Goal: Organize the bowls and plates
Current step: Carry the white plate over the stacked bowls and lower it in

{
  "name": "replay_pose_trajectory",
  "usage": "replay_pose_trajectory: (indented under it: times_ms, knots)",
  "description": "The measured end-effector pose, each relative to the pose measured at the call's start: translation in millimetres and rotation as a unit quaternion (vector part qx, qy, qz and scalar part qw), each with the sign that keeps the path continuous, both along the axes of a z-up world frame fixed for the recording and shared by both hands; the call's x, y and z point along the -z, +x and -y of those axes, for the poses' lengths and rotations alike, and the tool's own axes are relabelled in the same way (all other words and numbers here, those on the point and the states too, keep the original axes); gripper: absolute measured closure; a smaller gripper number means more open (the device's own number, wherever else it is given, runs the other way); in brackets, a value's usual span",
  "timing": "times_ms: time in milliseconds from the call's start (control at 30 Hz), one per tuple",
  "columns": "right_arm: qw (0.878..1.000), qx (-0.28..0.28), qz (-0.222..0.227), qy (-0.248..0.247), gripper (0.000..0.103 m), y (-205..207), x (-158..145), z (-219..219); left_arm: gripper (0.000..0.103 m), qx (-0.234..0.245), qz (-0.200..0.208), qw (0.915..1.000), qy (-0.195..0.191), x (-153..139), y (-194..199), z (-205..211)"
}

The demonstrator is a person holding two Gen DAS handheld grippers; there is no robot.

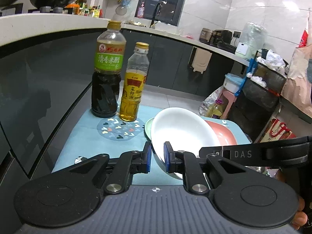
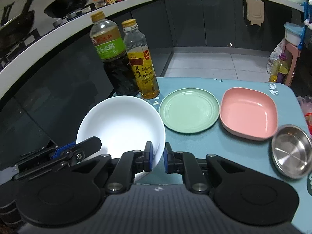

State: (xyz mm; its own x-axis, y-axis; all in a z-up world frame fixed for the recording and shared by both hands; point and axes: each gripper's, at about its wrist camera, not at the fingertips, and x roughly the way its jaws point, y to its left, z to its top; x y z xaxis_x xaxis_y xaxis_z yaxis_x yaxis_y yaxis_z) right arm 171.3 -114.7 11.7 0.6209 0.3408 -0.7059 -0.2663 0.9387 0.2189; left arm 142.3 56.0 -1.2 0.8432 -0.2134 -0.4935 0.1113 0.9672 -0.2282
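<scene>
Green label on the dark bottle (image 2: 115, 58) reads 清香米醋; the oil bottle (image 2: 144, 68) reads 茶籽油. "DAS" marks the right gripper (image 2: 157, 160) in the left view. Both it and the left gripper (image 1: 157, 160) pinch the rim of the plain, glossy white bowl (image 2: 120, 124), tilted beside the green plate (image 2: 190, 112), pink dish (image 2: 248, 113) and steel dish (image 2: 291, 151) on the blue mat (image 2: 214, 152).

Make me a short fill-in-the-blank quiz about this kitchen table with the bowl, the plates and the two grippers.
1. Both the left gripper and the right gripper have their fingers astride the rim of the ____ bowl.
2. The round plate between the bowl and the pink dish is ____ in colour.
3. The small dish at the table's right edge is made of ____.
4. Behind the bowl stand ____ bottles.

Missing words: white; green; metal; two
</scene>
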Motion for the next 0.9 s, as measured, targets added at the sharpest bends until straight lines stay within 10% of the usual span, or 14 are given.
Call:
replay_pose_trajectory:
  times_ms: [900]
  knots:
    - [0.999, 0.029, -0.011, 0.026, 0.102, -96, 19, 48, 0.09, 0.058, -0.015, 0.998, 0.02, 17, -83, 42]
